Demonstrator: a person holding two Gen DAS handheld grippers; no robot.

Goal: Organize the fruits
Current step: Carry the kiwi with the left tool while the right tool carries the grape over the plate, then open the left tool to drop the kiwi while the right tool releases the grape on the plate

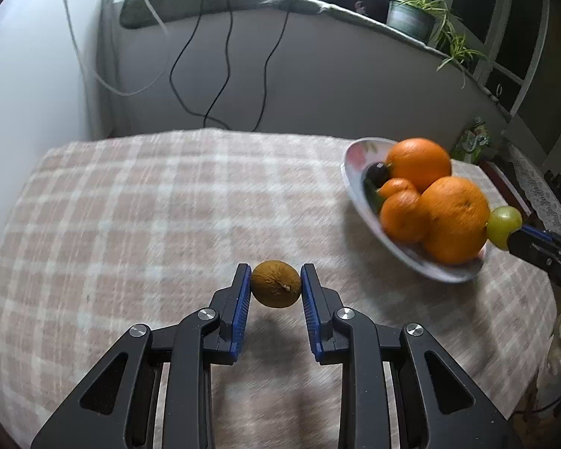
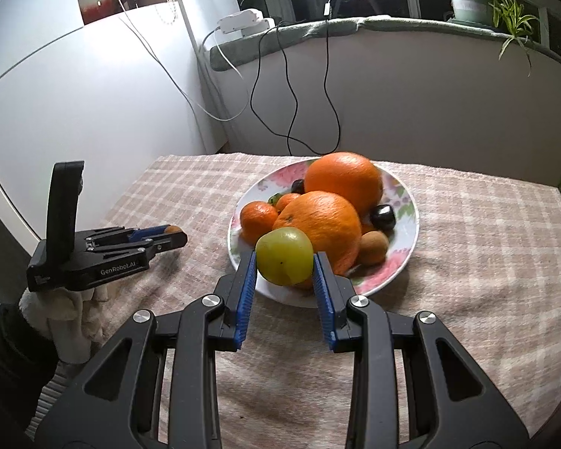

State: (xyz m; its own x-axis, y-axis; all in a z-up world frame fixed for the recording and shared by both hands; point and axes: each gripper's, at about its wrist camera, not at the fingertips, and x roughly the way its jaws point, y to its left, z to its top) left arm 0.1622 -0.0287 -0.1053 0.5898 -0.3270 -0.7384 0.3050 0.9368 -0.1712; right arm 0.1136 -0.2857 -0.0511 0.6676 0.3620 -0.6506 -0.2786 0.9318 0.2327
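the left claw [image 1: 276, 285] clamped a small brown fruit [image 1: 276, 283] just above the checked cloth [image 1: 131, 205], while the right claw [image 2: 285, 262] gripped a green grape [image 2: 284, 256] at the near rim of the fruit plate [image 2: 407, 224].

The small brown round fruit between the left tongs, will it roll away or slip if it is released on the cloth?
The brown fruit looks nearly round, so it could roll a little. The checked cloth looks fuzzy, which would probably stop it soon. Its skin looks dull and rough against the ribbed pads of the left tongs, so slipping seems unlikely.
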